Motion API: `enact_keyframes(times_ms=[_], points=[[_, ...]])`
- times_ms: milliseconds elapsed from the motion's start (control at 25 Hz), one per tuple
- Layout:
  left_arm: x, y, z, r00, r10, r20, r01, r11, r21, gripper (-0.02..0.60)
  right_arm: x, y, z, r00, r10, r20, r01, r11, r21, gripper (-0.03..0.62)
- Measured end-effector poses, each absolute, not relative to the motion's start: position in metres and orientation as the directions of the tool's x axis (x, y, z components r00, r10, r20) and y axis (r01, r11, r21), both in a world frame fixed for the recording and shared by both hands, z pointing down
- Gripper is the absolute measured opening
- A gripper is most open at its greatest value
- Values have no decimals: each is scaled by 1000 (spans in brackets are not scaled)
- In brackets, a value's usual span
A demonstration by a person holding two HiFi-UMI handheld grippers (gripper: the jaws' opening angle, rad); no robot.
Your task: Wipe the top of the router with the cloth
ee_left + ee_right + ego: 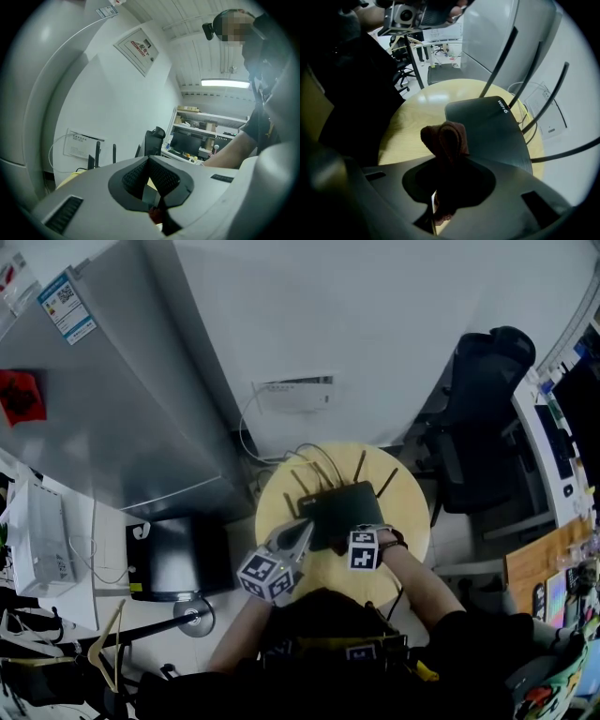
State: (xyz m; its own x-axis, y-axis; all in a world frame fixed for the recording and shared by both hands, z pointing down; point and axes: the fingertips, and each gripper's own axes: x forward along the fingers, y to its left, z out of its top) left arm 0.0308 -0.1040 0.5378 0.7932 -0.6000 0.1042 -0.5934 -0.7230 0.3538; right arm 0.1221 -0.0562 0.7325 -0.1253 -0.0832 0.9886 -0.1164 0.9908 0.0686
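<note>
- Right gripper view shows the right gripper (444,161) with its fingers clamped on a bunched reddish-brown cloth (445,138), which sticks out past the tips.
- The cloth sits at the router (487,129)'s near corner; I cannot tell whether it touches the top.
- The left gripper (150,160) has its fingers pressed together on nothing, just beside the router's near edge and angled away from it.
- The router lies flat on a round yellow table (410,117), with its antennas (361,465) standing along its far edge.
- Judging by this, wiping is at most barely begun: nearly the whole top lies beyond the cloth, waiting for strokes toward the antennas.
</note>
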Motion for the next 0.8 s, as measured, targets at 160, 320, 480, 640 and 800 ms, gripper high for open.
enact_keyframes(times_ms=[160, 320, 480, 640, 800], points=[[35, -104, 535, 798, -595, 99, -587, -729, 351, -3, 126, -82, 705, -215, -206, 955, -147, 973, 176, 64], [36, -102, 538, 793, -599, 109, -594, -721, 357, -3, 152, -126, 690, -210, -478, 853, -109, 879, 465, 63], [31, -102, 544, 773, -621, 130, -620, -697, 362, -3, 157, -149, 686, -203, -601, 773, -30, 793, 608, 64], [18, -103, 548, 740, -654, 156, -658, -658, 365, -3, 141, -170, 678, -210, -668, 714, 22, 727, 686, 63], [7, -104, 556, 704, -685, 188, -698, -618, 362, -3, 137, -197, 688, -178, -689, 703, 37, 709, 704, 64]])
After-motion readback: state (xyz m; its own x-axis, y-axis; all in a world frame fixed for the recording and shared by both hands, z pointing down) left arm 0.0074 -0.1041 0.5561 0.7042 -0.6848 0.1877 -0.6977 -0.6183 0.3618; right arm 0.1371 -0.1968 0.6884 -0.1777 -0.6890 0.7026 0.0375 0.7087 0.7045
